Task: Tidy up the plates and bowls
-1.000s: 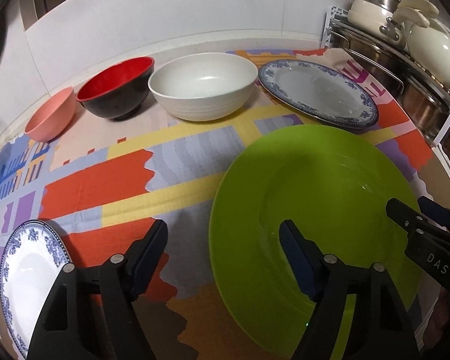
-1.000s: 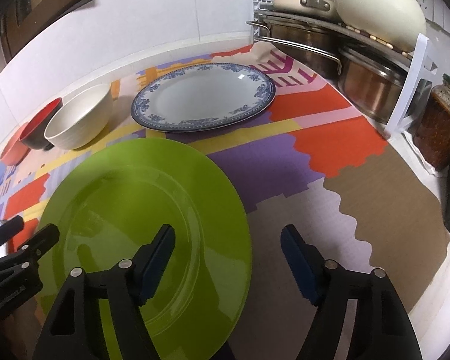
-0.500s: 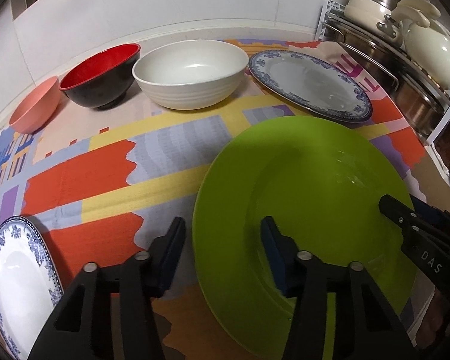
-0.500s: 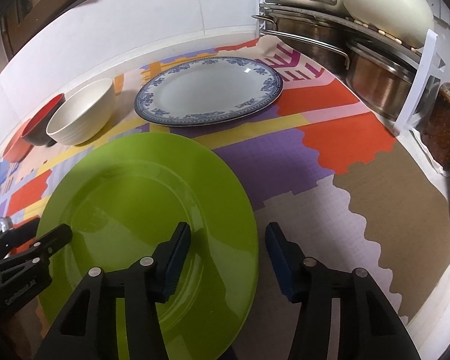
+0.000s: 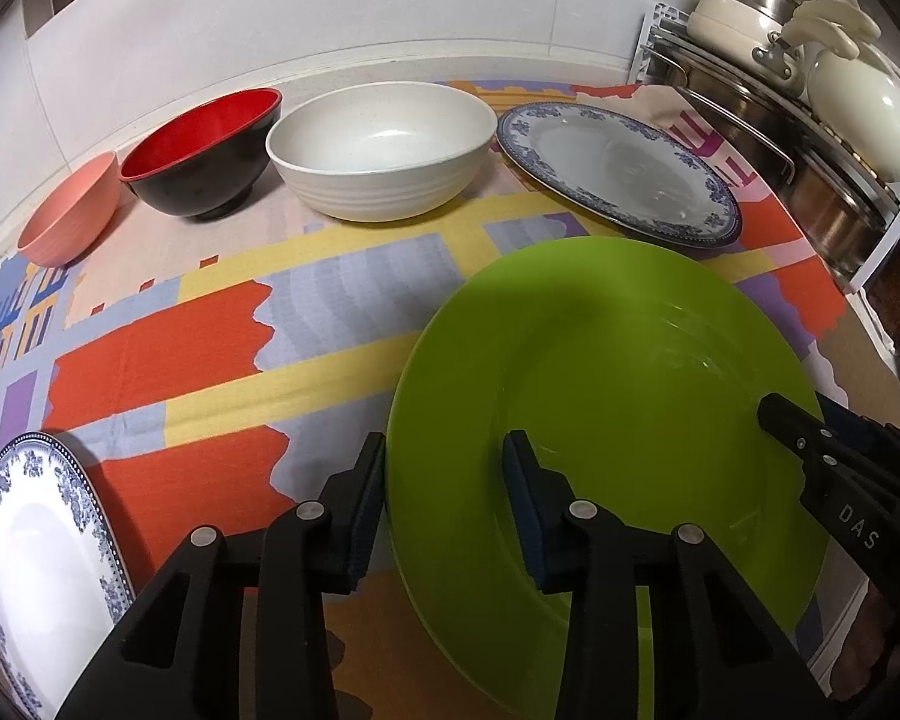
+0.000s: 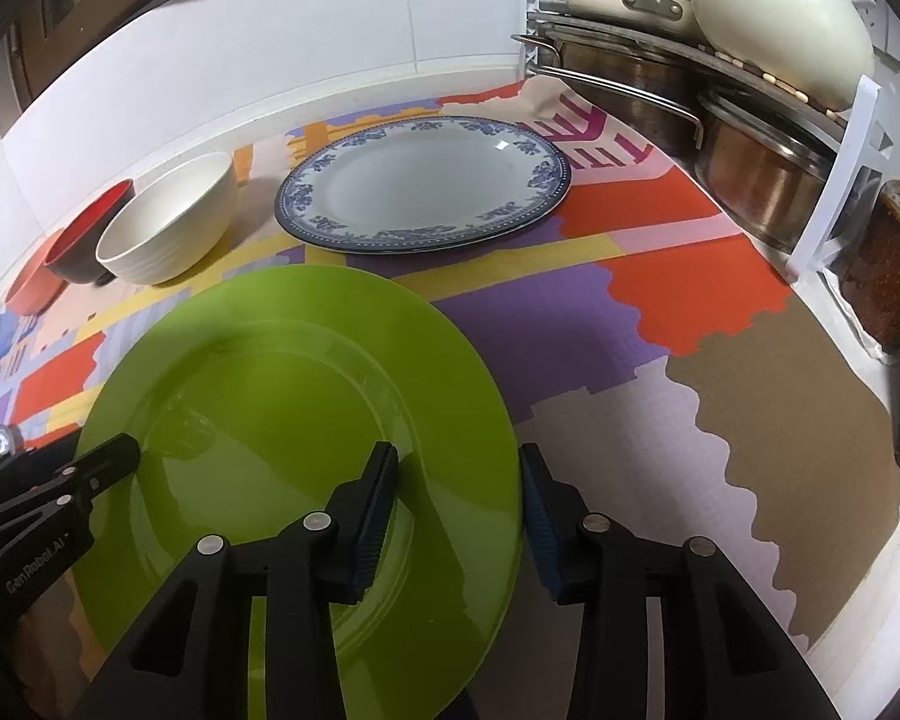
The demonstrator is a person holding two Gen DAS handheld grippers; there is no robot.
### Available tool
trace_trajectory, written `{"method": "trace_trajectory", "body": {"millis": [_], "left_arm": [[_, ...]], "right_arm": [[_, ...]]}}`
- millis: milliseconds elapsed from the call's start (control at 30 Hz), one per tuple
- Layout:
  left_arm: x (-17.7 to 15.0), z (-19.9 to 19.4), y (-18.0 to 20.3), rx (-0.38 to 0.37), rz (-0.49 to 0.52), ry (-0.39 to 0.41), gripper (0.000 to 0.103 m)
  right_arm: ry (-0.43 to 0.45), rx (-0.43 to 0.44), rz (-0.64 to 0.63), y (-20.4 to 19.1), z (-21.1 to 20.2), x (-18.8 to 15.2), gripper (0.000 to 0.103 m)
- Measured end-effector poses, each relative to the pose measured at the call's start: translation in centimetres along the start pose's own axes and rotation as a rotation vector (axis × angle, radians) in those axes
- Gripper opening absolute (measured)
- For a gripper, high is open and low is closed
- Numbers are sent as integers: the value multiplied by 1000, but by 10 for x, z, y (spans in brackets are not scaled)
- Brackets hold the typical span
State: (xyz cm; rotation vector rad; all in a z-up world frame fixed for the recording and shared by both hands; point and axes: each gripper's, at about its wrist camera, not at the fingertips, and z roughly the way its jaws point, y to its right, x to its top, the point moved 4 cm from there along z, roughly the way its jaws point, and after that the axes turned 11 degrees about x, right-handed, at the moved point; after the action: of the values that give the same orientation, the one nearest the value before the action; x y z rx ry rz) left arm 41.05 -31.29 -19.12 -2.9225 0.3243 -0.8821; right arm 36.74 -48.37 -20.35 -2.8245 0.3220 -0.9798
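Both grippers have just been closing on the green plate [image 5: 618, 396]: left gripper [image 5: 444, 504] and right gripper [image 6: 459, 507] each straddle a rim, seemingly pinching it, ready to lift.

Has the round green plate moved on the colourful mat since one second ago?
Cannot tell. The round green plate keeps about the same place below the blue-rimmed plate; only the view shifted a little.

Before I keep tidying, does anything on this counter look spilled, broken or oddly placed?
Nothing looks spilled or broken. The pink bowl and the red-and-black bowl lean to one side rather than sitting level. The large green round plate lies flat, with both tongs straddling opposite edges of its rim.
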Motion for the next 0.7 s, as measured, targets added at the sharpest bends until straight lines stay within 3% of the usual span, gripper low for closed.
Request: {"method": "trace_trajectory", "body": {"millis": [700], "left_arm": [[-10,-30,-46,21,-87,46,38]], "right_arm": [[30,15,-57,-38,-21,2,40]]}}
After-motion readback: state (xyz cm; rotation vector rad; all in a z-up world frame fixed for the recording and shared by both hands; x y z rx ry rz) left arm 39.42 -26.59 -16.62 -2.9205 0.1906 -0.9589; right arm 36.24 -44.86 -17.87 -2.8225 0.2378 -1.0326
